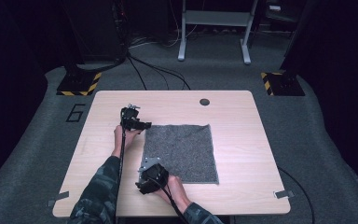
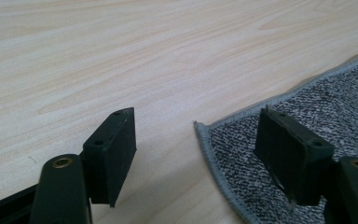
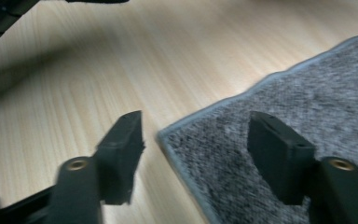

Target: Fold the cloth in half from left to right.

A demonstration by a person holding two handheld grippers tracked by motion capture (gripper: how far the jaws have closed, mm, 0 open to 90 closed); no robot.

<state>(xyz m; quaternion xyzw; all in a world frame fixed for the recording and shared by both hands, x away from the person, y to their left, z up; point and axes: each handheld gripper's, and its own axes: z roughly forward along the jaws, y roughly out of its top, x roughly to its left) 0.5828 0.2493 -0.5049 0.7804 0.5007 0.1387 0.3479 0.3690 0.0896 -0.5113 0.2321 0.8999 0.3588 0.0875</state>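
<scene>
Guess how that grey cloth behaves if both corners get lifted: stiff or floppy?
Probably floppy: the grey cloth lies dead flat on the table, thin with a stitched hem. Likely light, so lifted corners should drape. Its nubbly weave looks grippy, not slippery. The left tool and right tool each straddle a corner, open.

Two forearms in camouflage-patterned sleeves reach in from the bottom edge, each hand holding a black two-jaw gripper. The left gripper (image 1: 134, 118) is stretched farther forward, its arm nearly straight; the right gripper (image 1: 151, 176) sits closer to the person, wrist bent inward. Both pairs of jaws stand wide apart — nothing between them — held low, cables trailing back along the arms
</scene>
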